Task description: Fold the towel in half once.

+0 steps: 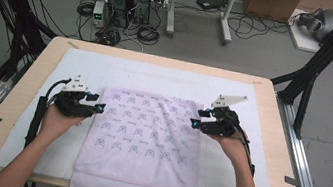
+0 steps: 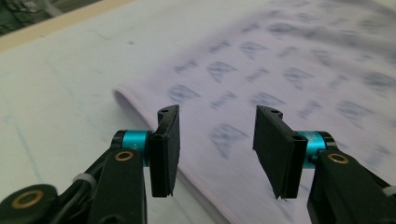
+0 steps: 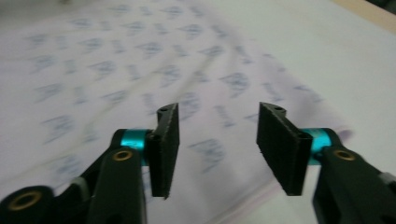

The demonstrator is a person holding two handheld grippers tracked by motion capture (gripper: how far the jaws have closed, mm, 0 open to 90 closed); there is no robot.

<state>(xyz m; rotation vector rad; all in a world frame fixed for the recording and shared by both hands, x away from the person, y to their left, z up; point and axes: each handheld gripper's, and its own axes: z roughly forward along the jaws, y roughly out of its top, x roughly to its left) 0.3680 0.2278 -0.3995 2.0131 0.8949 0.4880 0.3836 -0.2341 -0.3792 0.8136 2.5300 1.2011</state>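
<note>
On wooden table point(image 1: 271, 120) | white mat point(image 1: 87, 68) | patterned cloth point(image 1: 145, 135) | floor cables point(image 1: 246, 25)

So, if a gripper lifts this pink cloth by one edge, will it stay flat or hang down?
The pink cloth would probably hang limp: it lies folded in soft layers, its near edge drooping over the table. It looks light and thin, so one gripper should carry it. A push would likely wrinkle it rather than slide it; faint creases already show in the right gripper view.

High view overhead, facing forward-down; gripper views close, blurred, probably sharing cloth point(image 1: 142, 135).
</note>
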